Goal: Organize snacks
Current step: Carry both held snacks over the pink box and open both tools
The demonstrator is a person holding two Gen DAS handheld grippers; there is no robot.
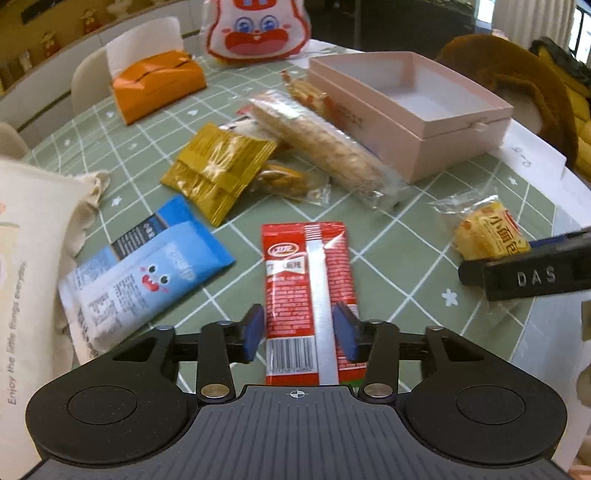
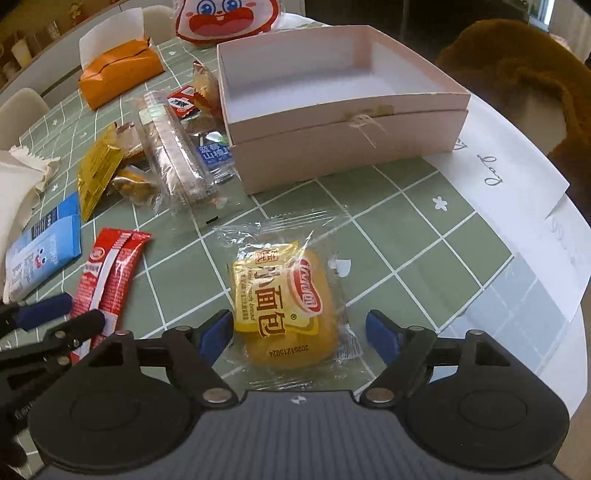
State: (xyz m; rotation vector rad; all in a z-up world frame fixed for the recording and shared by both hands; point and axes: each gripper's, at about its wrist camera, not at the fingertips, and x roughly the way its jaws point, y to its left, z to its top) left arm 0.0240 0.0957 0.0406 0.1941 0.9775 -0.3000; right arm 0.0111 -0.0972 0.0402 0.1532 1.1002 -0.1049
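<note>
My left gripper [image 1: 300, 334] straddles the near end of a red snack packet [image 1: 308, 291] lying on the green checked tablecloth; the blue pads sit at its two sides, slightly apart from it. My right gripper [image 2: 301, 334] is open around a yellow mini bread bun in clear wrap [image 2: 286, 306]. The red packet also shows in the right wrist view [image 2: 107, 277]. An open, empty pink box [image 2: 332, 110] stands behind the bun. It also shows in the left wrist view [image 1: 410, 110].
A blue-white packet [image 1: 144, 273], gold packets [image 1: 218, 170], a long clear-wrapped biscuit roll [image 1: 325, 147] and small snacks lie mid-table. An orange tissue box [image 1: 159, 85], a rabbit bag [image 1: 256, 29], a cloth bag [image 1: 29, 258] and white paper [image 2: 517, 206] are around.
</note>
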